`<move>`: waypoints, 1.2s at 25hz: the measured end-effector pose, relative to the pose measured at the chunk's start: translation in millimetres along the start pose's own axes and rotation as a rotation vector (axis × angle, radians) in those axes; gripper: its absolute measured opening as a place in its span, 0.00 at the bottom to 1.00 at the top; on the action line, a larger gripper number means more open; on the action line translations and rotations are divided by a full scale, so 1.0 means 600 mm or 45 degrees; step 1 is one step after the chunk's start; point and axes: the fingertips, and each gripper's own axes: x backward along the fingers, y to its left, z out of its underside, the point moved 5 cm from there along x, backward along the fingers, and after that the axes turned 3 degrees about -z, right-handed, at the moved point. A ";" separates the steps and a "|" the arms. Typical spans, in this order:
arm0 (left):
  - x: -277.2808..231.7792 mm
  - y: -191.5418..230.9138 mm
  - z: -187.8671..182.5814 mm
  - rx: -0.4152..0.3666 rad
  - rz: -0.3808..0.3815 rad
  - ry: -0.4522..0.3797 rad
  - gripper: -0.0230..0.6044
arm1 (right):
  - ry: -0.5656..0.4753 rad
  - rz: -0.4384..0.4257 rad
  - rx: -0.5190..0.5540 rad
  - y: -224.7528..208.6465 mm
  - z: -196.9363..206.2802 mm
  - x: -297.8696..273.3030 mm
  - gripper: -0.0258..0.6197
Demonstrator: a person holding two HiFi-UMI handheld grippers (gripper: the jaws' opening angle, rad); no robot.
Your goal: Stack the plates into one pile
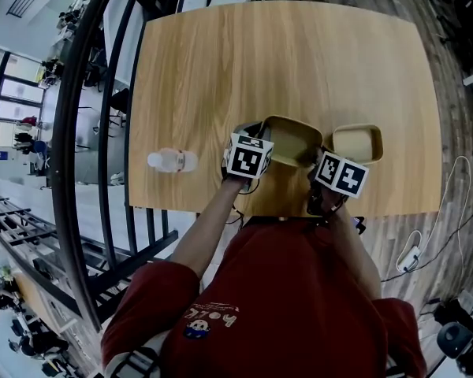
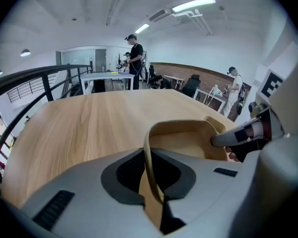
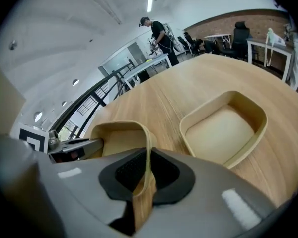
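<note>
A tan wooden plate (image 1: 290, 138) with a raised rim hangs tilted over the table's near edge, held from both sides. My left gripper (image 2: 151, 185) is shut on its left rim, and the plate (image 2: 184, 139) stretches away from the jaws. My right gripper (image 3: 141, 187) is shut on the opposite rim of the same plate (image 3: 120, 142). A second plate (image 3: 223, 130) of the same kind lies flat on the table just to the right, apart from the held one (image 1: 357, 142).
The wooden table (image 1: 284, 53) stretches far ahead. A clear plastic bottle (image 1: 172, 161) lies on its side near the left front edge. A black railing (image 1: 79, 132) runs along the table's left side. People stand at desks in the background.
</note>
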 end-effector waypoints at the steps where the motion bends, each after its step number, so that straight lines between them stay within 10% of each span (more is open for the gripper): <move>1: 0.008 -0.004 0.000 0.000 -0.009 -0.025 0.08 | -0.017 0.001 0.033 0.003 -0.002 0.007 0.10; 30: 0.013 -0.171 -0.076 -0.023 0.084 -0.166 0.09 | -0.227 0.099 0.133 -0.097 -0.075 0.143 0.09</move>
